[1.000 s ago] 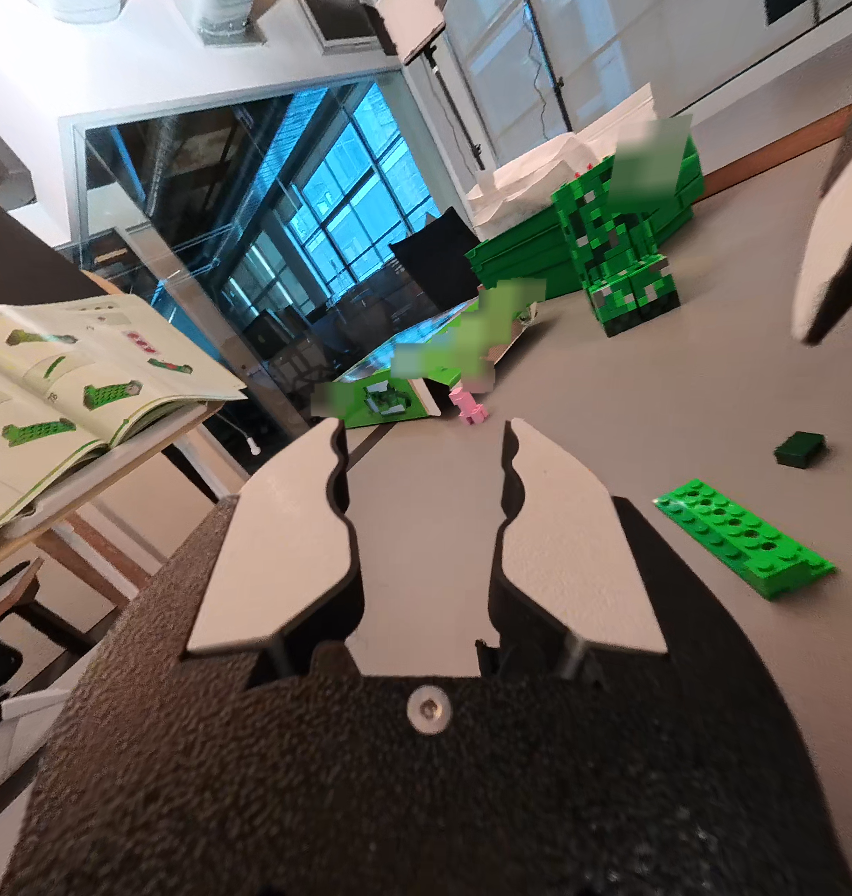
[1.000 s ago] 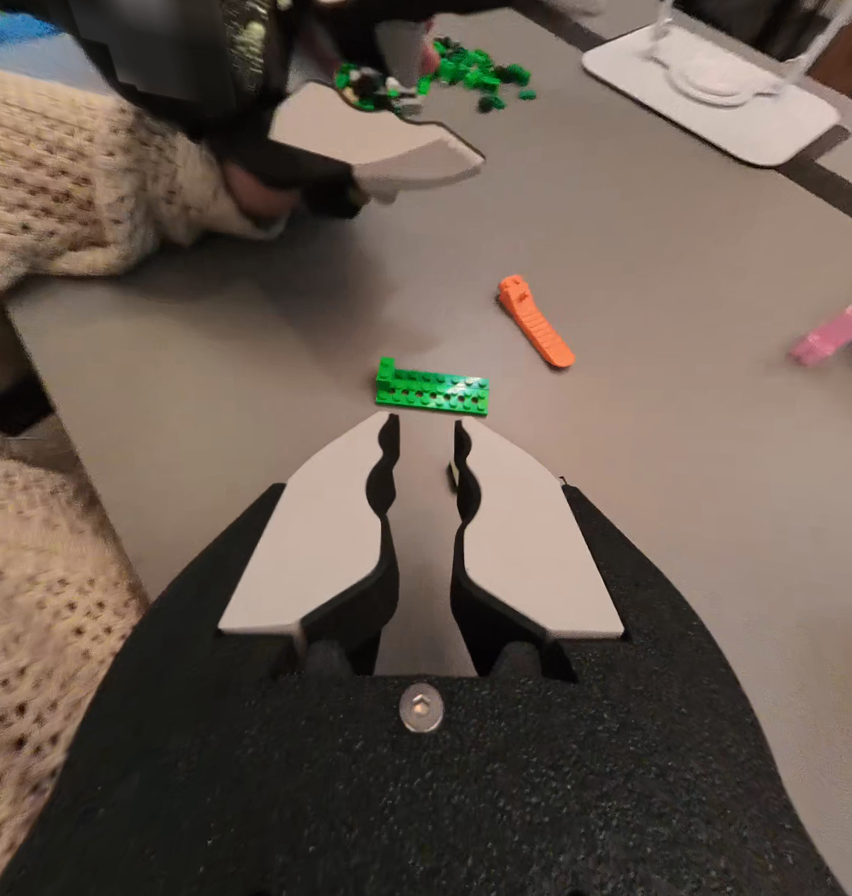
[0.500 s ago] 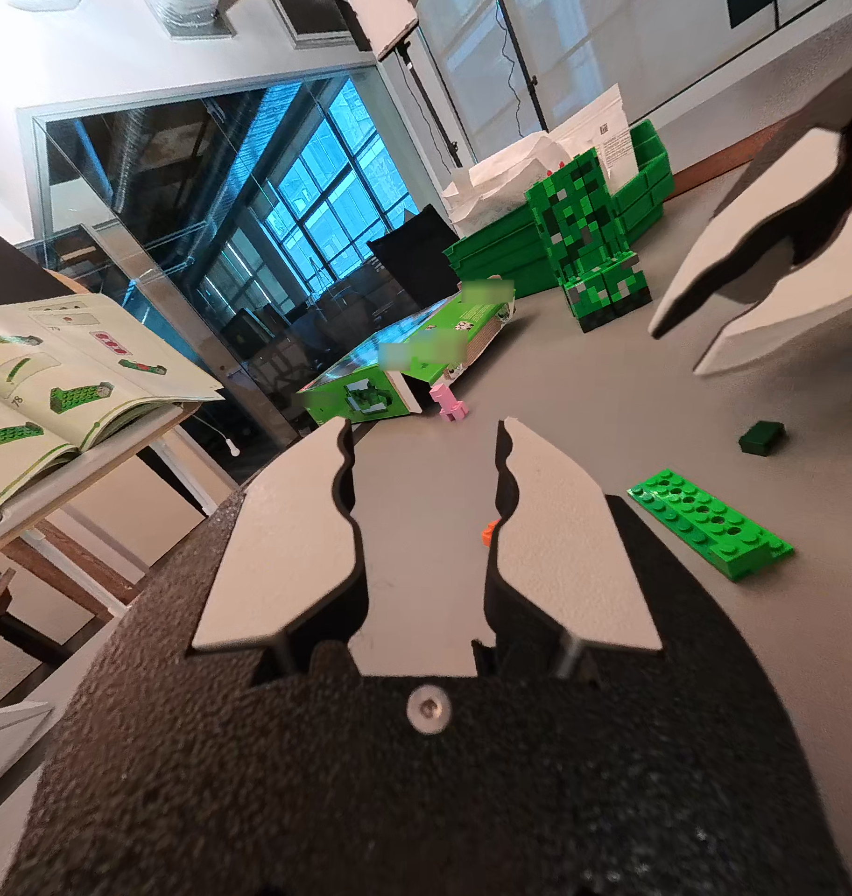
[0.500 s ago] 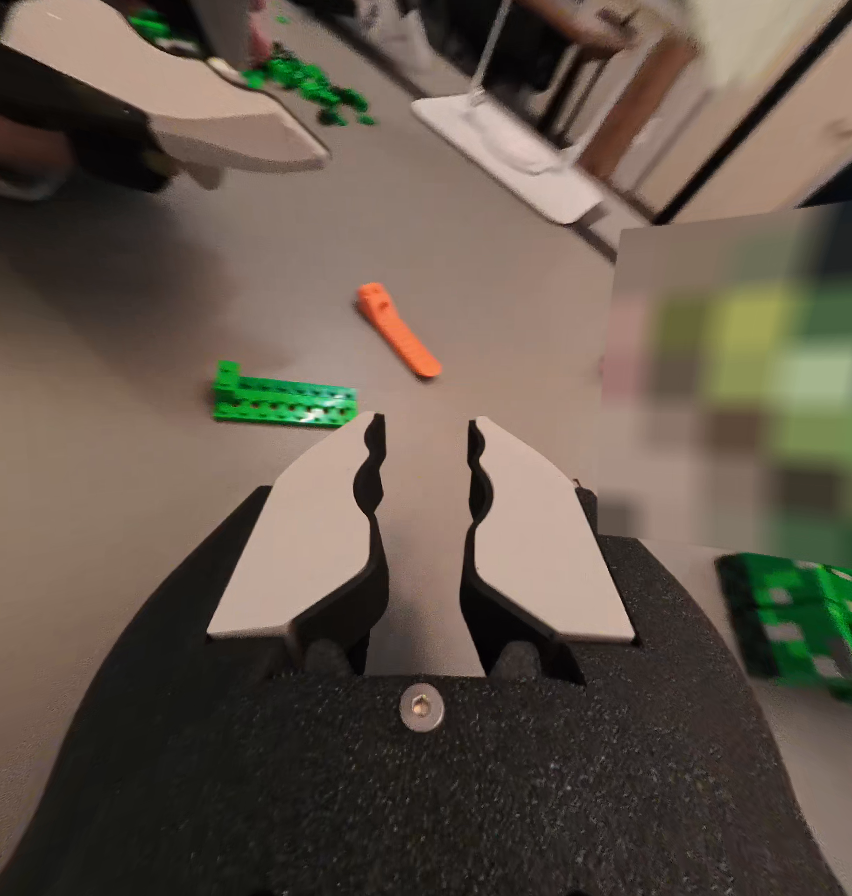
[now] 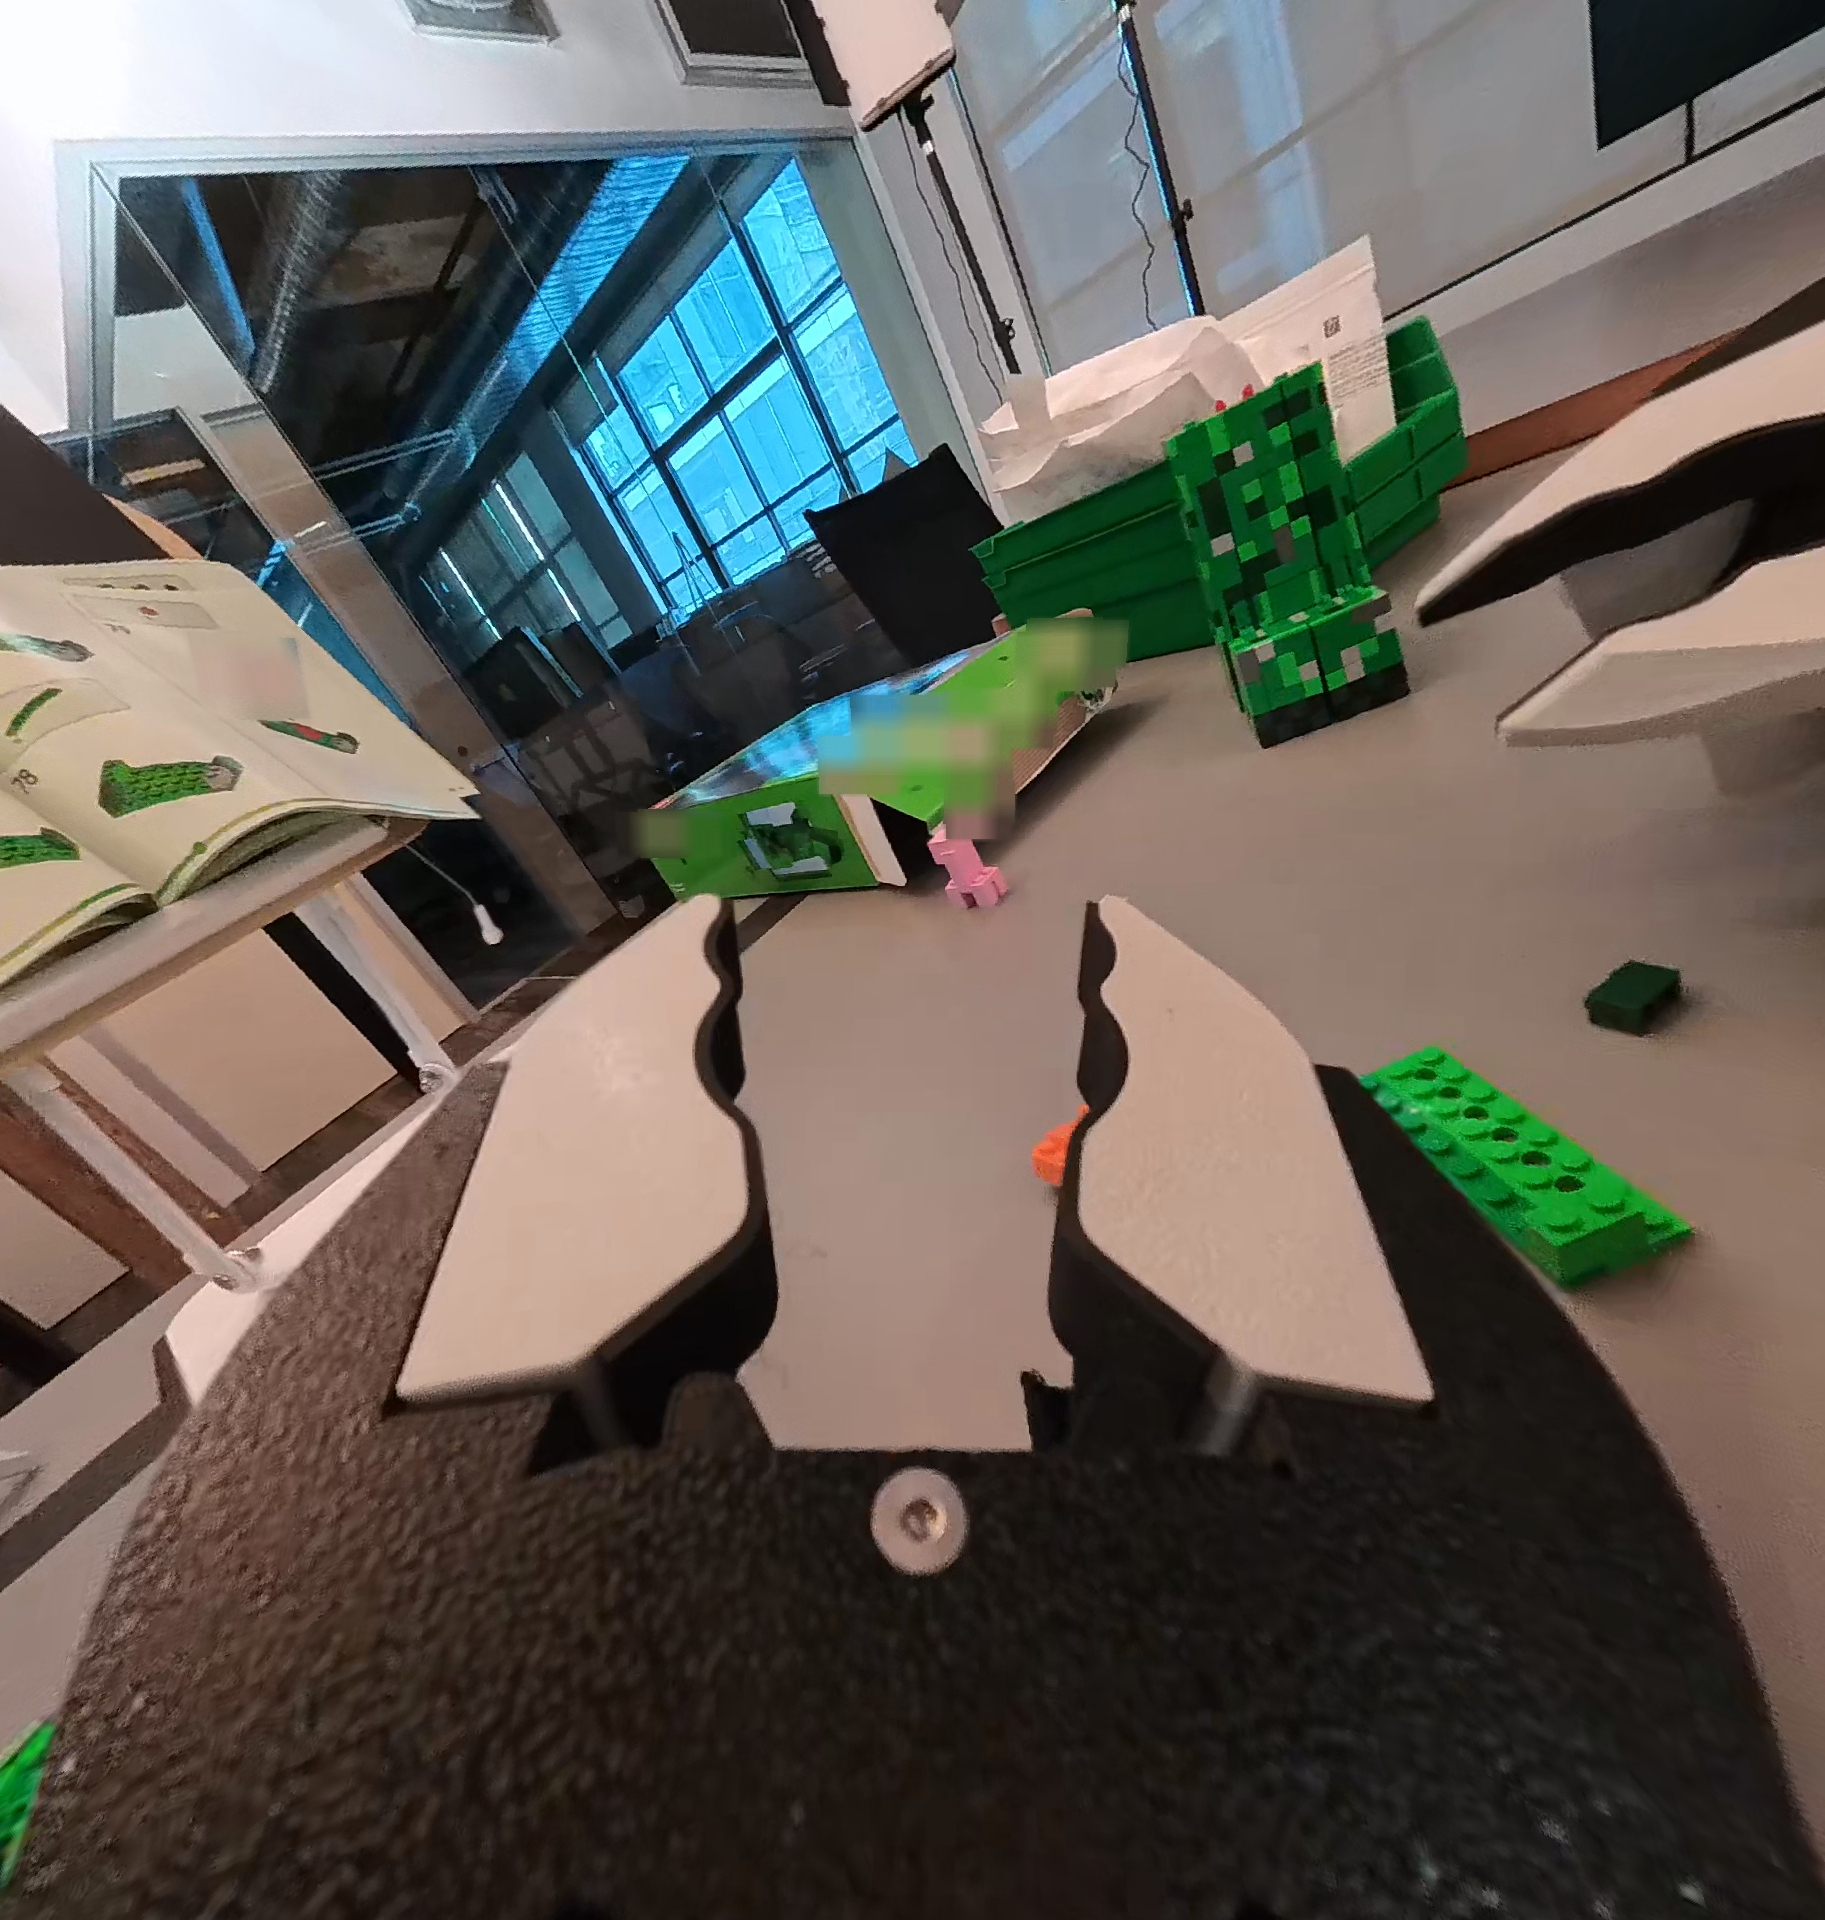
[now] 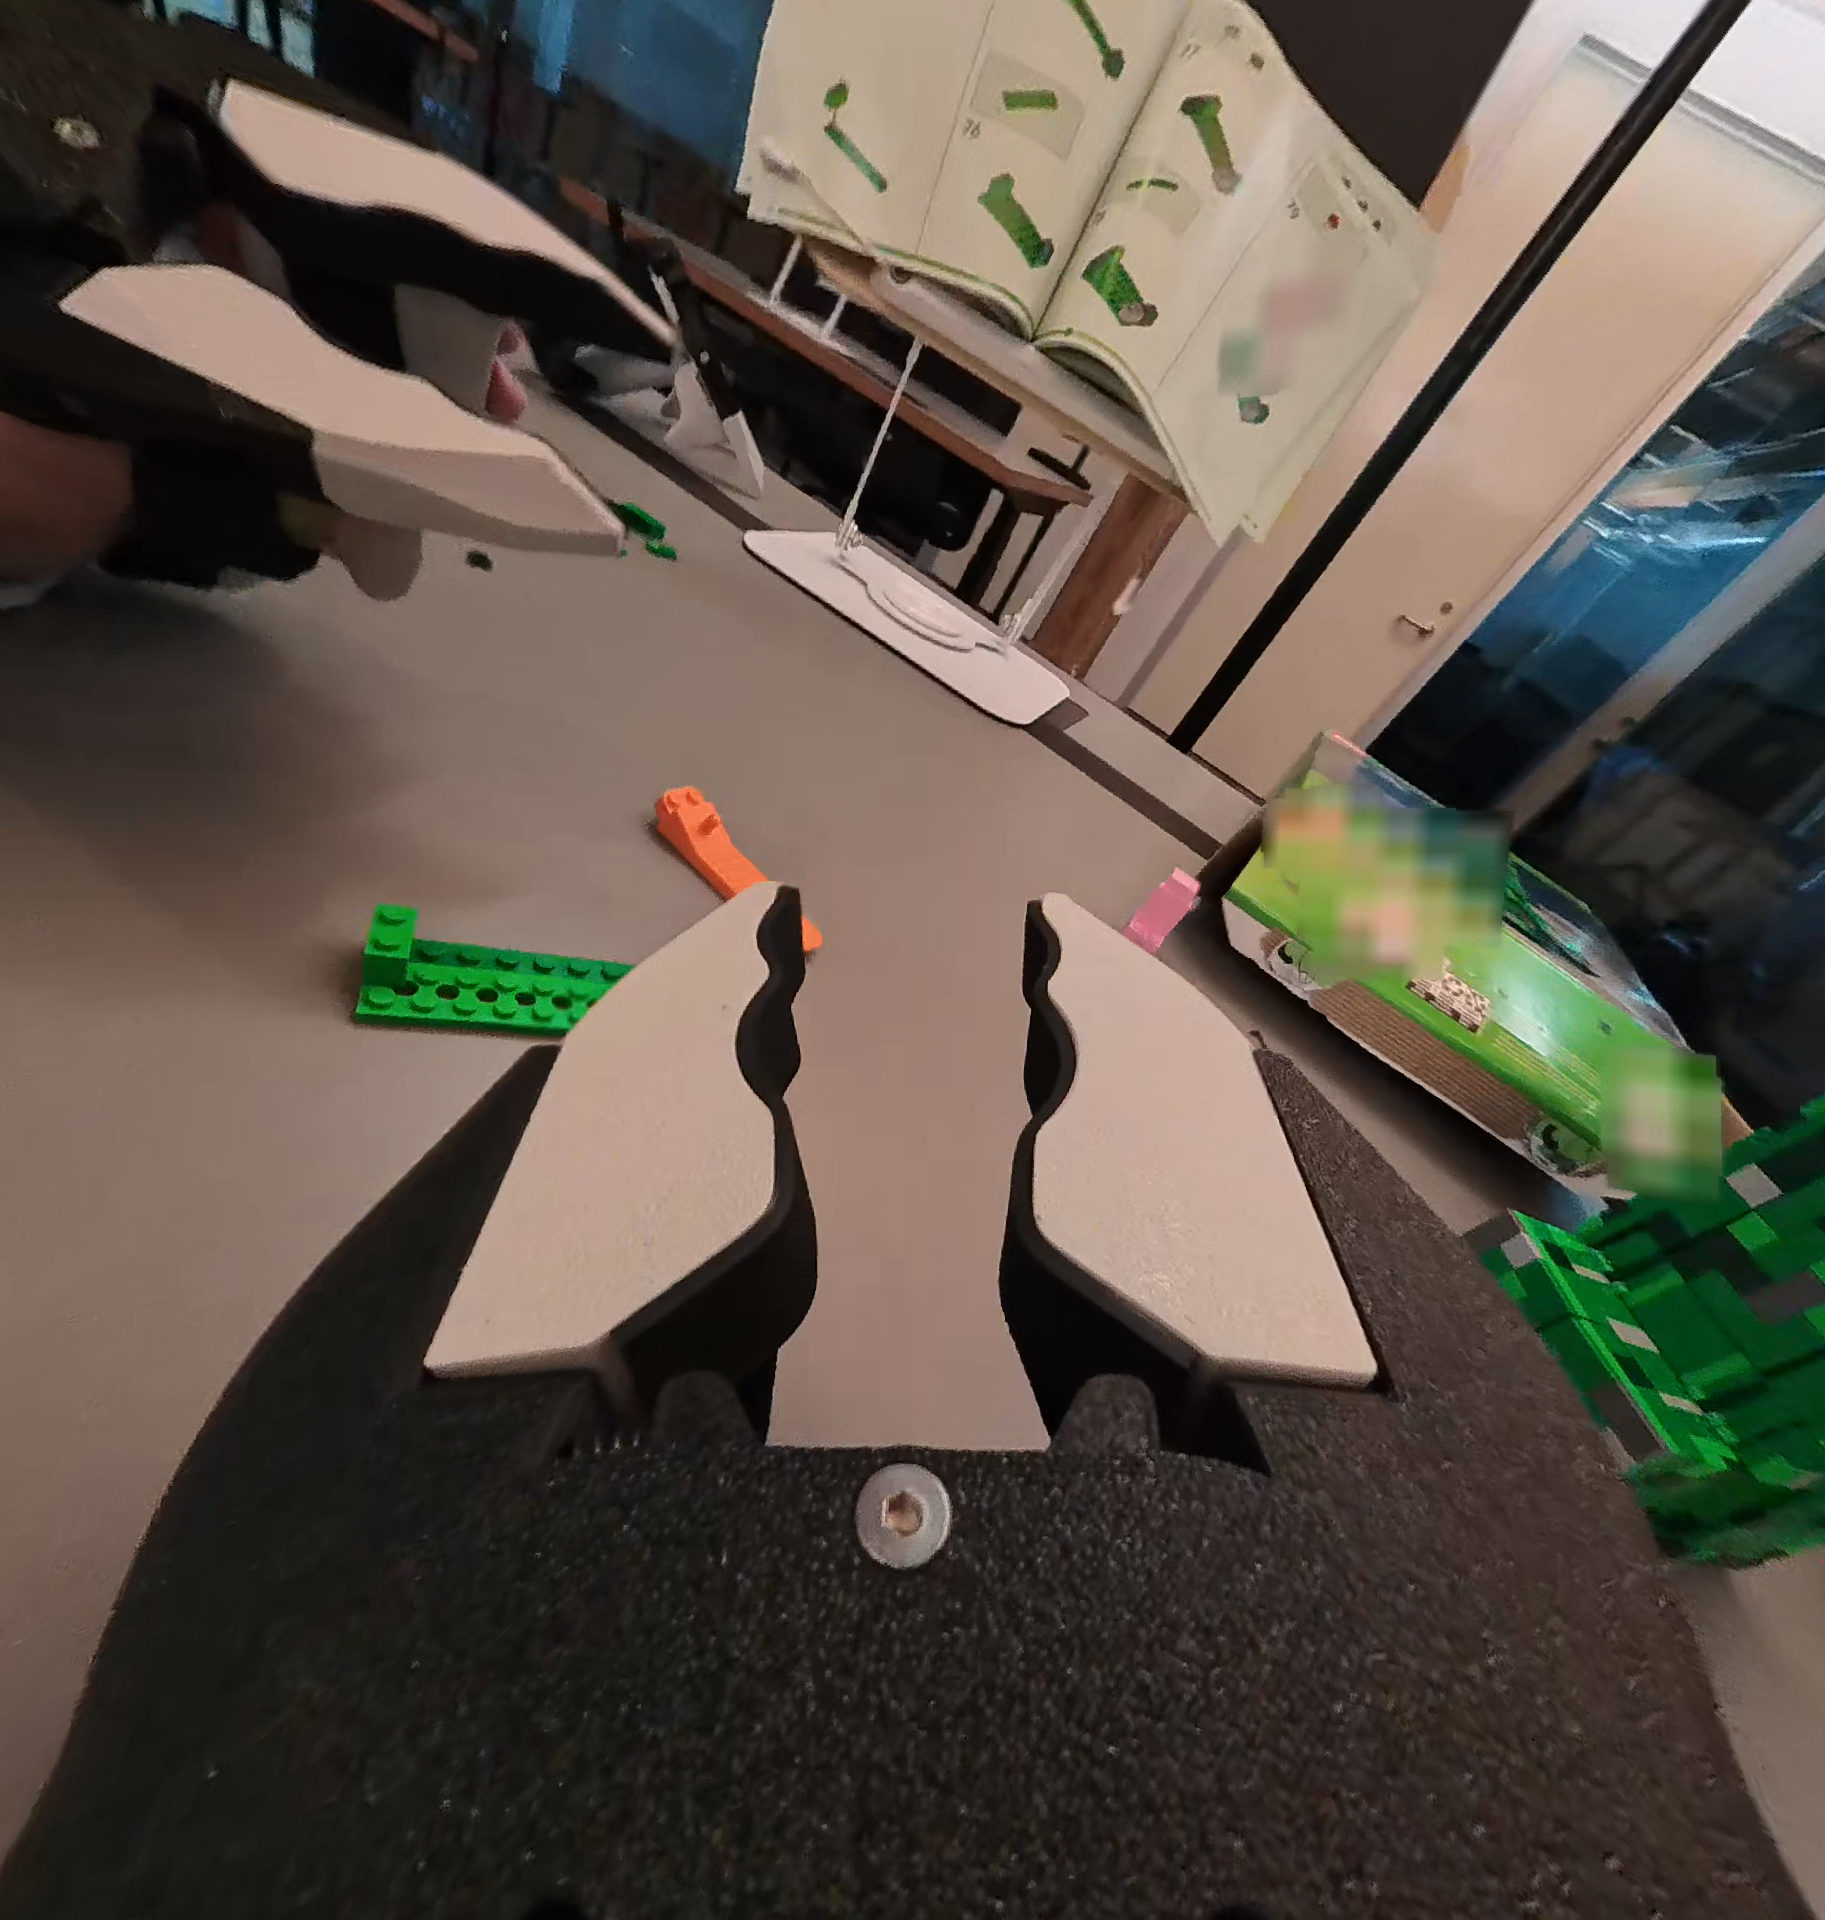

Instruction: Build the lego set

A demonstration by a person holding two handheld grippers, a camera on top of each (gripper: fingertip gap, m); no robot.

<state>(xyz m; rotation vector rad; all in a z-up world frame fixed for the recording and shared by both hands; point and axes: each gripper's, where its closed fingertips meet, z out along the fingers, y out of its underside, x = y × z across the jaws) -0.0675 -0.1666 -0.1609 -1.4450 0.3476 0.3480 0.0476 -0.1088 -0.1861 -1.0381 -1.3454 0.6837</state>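
Both of your grippers are empty right now. Your left gripper (image 5: 908,925) has its fingers spread wide with nothing between them. Your right gripper (image 6: 913,909) also has its fingers spread, and only bare gray tabletop (image 6: 212,779) shows in the gap.

The green plate (image 6: 482,982) is the piece to look at. It lies flat on the tabletop, with one small green block standing on its far left end. The orange tool (image 6: 726,857) lies just beside the green plate, on its right. A small dark green brick (image 5: 1632,997) sits alone near the green plate, a little farther out from you. The pink piece (image 5: 965,871) is well past the green plate, right by the green box (image 5: 773,847). The finished blocky green figure (image 5: 1287,561) stands far behind the green plate, in front of the green trays (image 5: 1084,577). The open book (image 6: 1053,177) on its stand is well beyond the green plate too.

It looks like you are between steps, picking the next piece. My guess is the dark green brick goes on the green plate next, but the book page is too small to read from here. For that, bring one gripper down over the brick, close the fingers on its sides, and use the other gripper to keep the green plate from sliding
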